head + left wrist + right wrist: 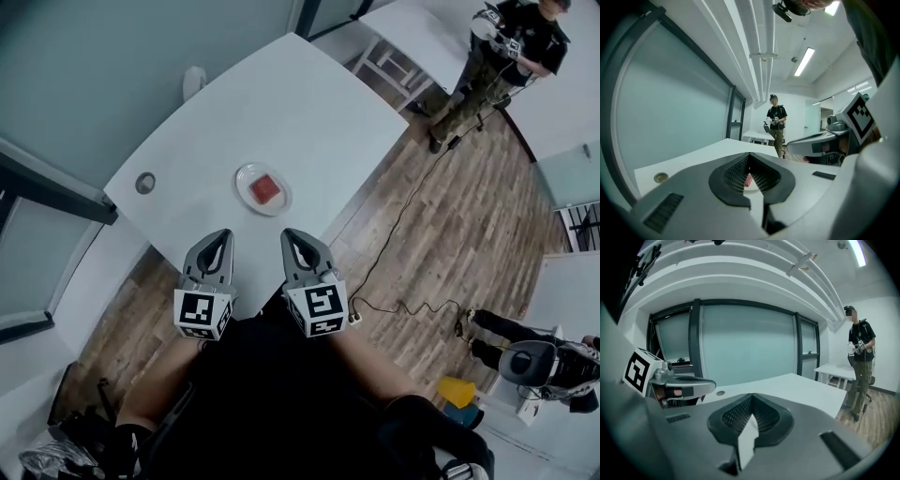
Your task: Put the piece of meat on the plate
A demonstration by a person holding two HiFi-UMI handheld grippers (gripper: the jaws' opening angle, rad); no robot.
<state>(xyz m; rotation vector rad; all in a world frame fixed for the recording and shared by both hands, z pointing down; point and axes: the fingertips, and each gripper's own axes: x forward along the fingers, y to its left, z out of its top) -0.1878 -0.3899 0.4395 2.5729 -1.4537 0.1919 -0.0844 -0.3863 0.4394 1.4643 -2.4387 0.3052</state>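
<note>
A red piece of meat (265, 188) lies on a small round plate (242, 178) near the front of the white table (309, 112). Both grippers hang side by side over the table's near edge, short of the plate. My left gripper (221, 234) has its jaws closed to a point with nothing in them; in the left gripper view (749, 157) a bit of the meat (748, 180) shows through the gap below its tips. My right gripper (292, 234) is shut and empty too, its tips meeting in the right gripper view (751, 397).
A round metal grommet (145, 183) sits in the table's left corner. A small white object (193, 81) is at the far edge. A person (497, 56) stands by a second table (422, 37). A cable (403, 216) runs across the wooden floor; another person (525, 356) is low at right.
</note>
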